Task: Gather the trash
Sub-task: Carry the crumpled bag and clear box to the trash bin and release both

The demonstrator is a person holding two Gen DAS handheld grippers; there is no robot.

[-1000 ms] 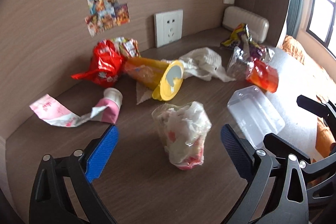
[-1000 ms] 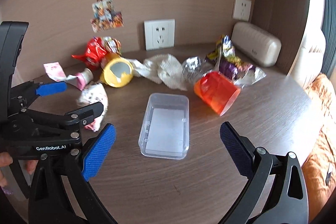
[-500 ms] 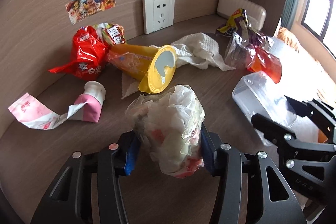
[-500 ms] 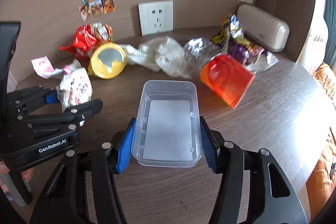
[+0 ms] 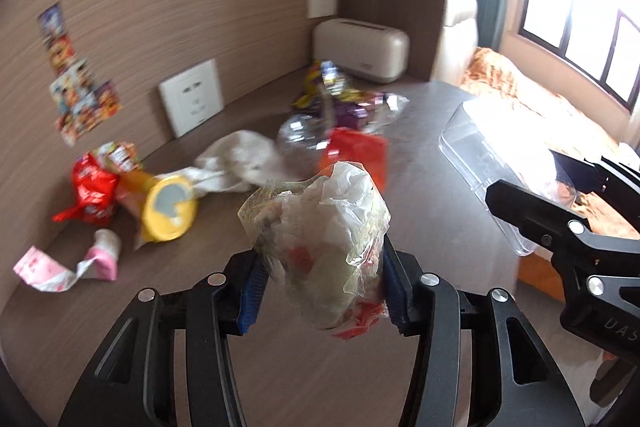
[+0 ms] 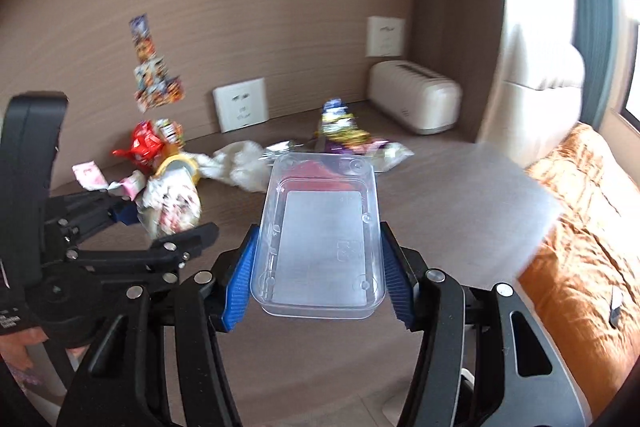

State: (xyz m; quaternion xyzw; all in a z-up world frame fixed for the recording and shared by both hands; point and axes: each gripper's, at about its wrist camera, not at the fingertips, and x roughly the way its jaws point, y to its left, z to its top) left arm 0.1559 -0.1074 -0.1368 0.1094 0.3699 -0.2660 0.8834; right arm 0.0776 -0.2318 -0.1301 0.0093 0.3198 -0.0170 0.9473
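The left gripper [image 5: 322,281] is clamped on a crumpled clear plastic bag [image 5: 320,251] stuffed with paper and red scraps, its blue pads [image 5: 250,287] pressing both flanks low down so the bulk stands up above the jaws at the centre of the left wrist view — a squeeze around the waist looks like the only firm hold on something this soft. The right gripper [image 6: 318,269] grips a clear rectangular plastic container [image 6: 320,231] across its short width, open side facing the camera, pads flat on the two long walls; held that way the thin walls probably flex least. In both views each item appears to hang clear of the brown desk top [image 6: 448,211], and the background is smeared. Both hands seem to be carrying their loads off toward a bin that is not in view. Much trash remains at the back of the desk, in the left half of the left wrist view: a red snack bag [image 5: 94,193], a yellow-lidded tube [image 5: 168,207] on its side, a pink yoghurt cup [image 5: 106,253] with its peeled label, a white tissue [image 5: 236,163], an orange cup [image 5: 356,151] and foil wrappers [image 5: 340,99] just in front of a cream appliance [image 5: 360,51] by the wall — so the job, judged from this, is barely begun.
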